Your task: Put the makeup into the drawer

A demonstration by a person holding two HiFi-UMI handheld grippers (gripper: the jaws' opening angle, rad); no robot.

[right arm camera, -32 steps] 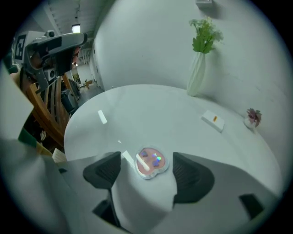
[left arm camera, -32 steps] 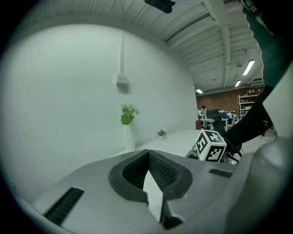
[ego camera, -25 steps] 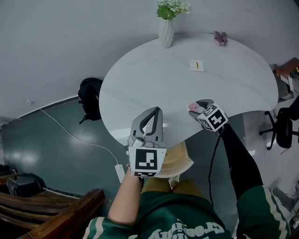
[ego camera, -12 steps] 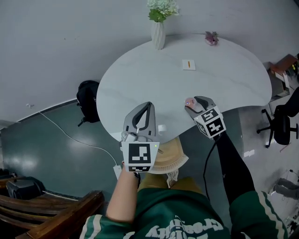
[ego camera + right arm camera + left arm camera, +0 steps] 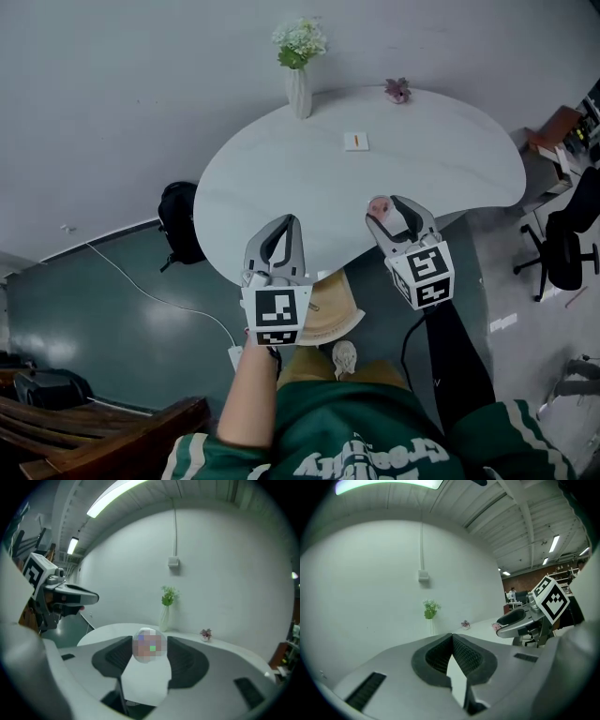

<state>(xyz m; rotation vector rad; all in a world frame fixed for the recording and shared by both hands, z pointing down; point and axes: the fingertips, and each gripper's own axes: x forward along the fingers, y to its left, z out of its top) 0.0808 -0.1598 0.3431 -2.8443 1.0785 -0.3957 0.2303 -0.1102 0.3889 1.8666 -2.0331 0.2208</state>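
A small round pink makeup case (image 5: pixel 379 205) sits between the jaws of my right gripper (image 5: pixel 386 208), which is shut on it above the near edge of the white table (image 5: pixel 281 169). In the right gripper view the case (image 5: pixel 149 645) fills the gap between the pads, and a patch hides part of it. My left gripper (image 5: pixel 284 225) is shut with nothing in it, and its jaws meet at the tip (image 5: pixel 451 637). Below the table's near edge, between the two grippers, a tan open drawer (image 5: pixel 330 317) sticks out. From the left gripper view the right gripper (image 5: pixel 520 618) shows at right with the pink case (image 5: pixel 497 626).
At the table's far side are a white vase of flowers (image 5: pixel 298 89), a small pink ornament (image 5: pixel 397 90) and a white card (image 5: pixel 355 142). A black bag (image 5: pixel 178 220) lies on the floor at left. An office chair (image 5: pixel 567 248) stands at right.
My right gripper has risen off the table with the pink case held in it and has tilted up. The left gripper has lifted a little. Both sit nearer the table's near edge.
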